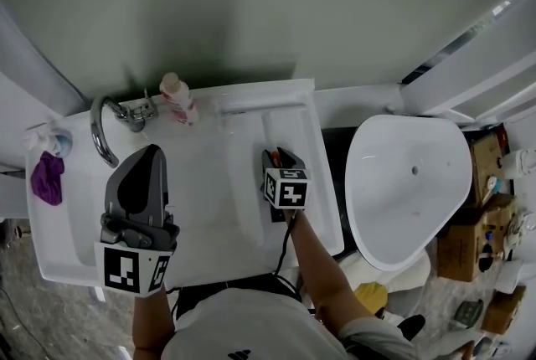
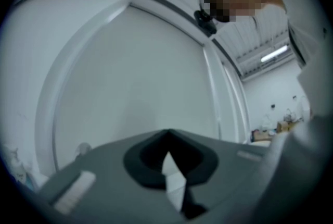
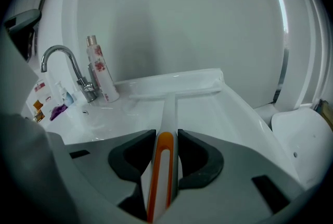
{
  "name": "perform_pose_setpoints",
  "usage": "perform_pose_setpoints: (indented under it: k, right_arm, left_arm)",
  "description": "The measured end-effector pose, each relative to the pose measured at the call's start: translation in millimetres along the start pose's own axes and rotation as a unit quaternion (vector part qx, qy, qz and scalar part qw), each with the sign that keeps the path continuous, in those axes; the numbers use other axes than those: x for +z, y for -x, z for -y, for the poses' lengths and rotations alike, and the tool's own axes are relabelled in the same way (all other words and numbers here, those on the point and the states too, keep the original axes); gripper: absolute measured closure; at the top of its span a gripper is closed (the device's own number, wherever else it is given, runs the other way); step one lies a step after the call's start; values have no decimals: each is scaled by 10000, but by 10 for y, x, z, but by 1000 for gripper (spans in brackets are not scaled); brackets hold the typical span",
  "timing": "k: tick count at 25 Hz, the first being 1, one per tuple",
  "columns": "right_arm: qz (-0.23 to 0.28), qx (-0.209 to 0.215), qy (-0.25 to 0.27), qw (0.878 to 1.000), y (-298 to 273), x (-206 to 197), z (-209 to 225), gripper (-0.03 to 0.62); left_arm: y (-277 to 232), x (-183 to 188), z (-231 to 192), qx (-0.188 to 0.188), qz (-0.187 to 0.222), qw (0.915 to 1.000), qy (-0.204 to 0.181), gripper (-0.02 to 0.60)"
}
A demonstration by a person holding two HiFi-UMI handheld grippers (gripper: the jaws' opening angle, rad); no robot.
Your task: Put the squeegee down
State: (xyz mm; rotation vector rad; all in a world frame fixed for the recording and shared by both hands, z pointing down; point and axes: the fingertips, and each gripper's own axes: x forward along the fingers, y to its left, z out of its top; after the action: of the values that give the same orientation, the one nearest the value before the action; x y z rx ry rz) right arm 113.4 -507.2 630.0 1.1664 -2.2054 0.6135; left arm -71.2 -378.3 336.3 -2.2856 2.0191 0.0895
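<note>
Squeegee (image 3: pixel 167 124): clamped by its orange-striped handle between the jaws of the right gripper (image 3: pixel 166 139), blade out ahead, lying crosswise well to the right of the faucet (image 3: pixel 62 61) and past the bottle (image 3: pixel 101 69) beside it, along the back rim of the washbasin (image 3: pixel 234 113); touching that rim or just above it, impossible to say which. Seemingly the last stretch of the set-down. Lower the handle end gently onto the white surface right of the faucet, keeping the blade square to the back rim rather than skewed. Avoid dragging the rubber edge sideways toward the faucet, so as not to knock the bottle over. Part the jaws only after setting the handle fully down; otherwise likely to clatter or slide on the glossy, sloping surface. Then draw straight back along the handle line, without lifting, to avoid hooking it and pulling it askew. Left gripper (image 1: pixel 138 182): jaws together on nothing, held up on the near side of the faucet; best kept there, clear of the work, and away from the purple cloth (image 1: pixel 48 178) left of the faucet.
</note>
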Motion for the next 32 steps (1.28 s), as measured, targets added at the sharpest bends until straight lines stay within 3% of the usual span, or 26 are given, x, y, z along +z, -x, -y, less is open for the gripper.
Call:
perform_pose_setpoints:
  k: [8,17,23,26,28,32]
  right_arm:
    - [-372,-274,232,9987,-80,-48,7,464]
    - [-410,-457,244,9978,-44,-60,12,444]
    - [160,-658,148,9976,209,73,-23,433]
    - [507,-745,35,9959,419,175,-49,497]
    - [721,-766,-68,9944,568,223,-80,578]
    - [1111,-746,-237,9907,866,302,-195,594]
  left_arm:
    - [68,-11,-63,-54,-52,10000,-17,575]
    - [193,37,-153,-96,19,10000,17,574]
    - [257,107,-199,-224,99,9997,28,575]
    - [281,149,-198,-321,132,9994,31,575]
    - [290,178,-178,-421,156,9990,37,574]
    - [325,238,-130,-664,210,9976,50,575]
